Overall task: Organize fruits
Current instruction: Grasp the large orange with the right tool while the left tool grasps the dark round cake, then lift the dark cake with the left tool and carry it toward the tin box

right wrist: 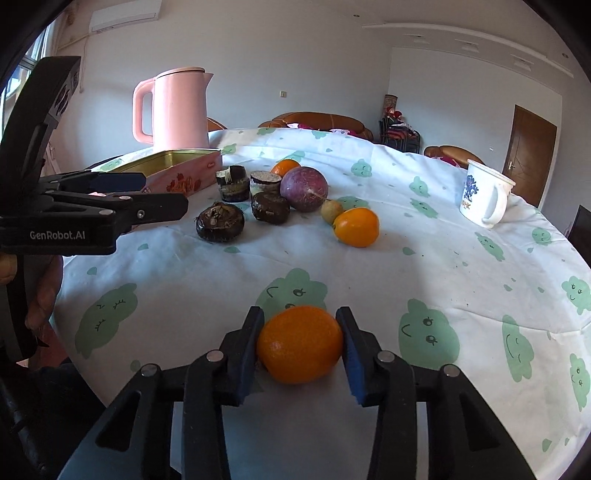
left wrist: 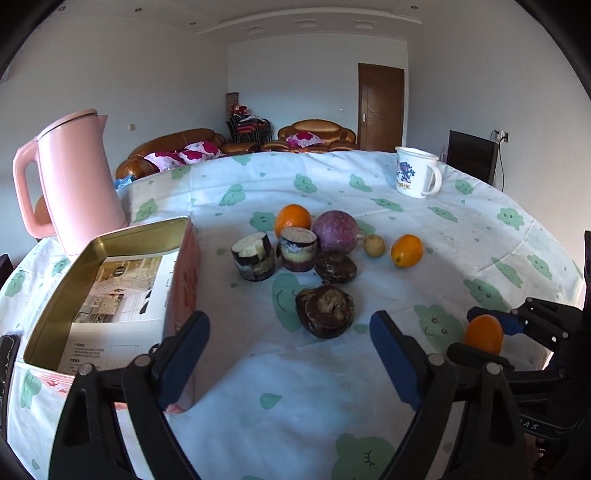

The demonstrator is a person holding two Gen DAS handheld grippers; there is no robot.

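Right tool clenched on an orange, pads at its widest girth, near bench edge. Left tool released, jaws wide, empty, beside the open tin box. Loose fruits mid-bench: second orange, purple round fruit, dark cut pieces. Judgement: the orange is firm, light and smooth-skinned, so it may roll or slip; a moderate squeeze across its middle suits it best.

You're in a home living room: beyond the cloth-covered surface stand brown leather sofas with floral cushions, a wooden door right of them, a wall air conditioner overhead
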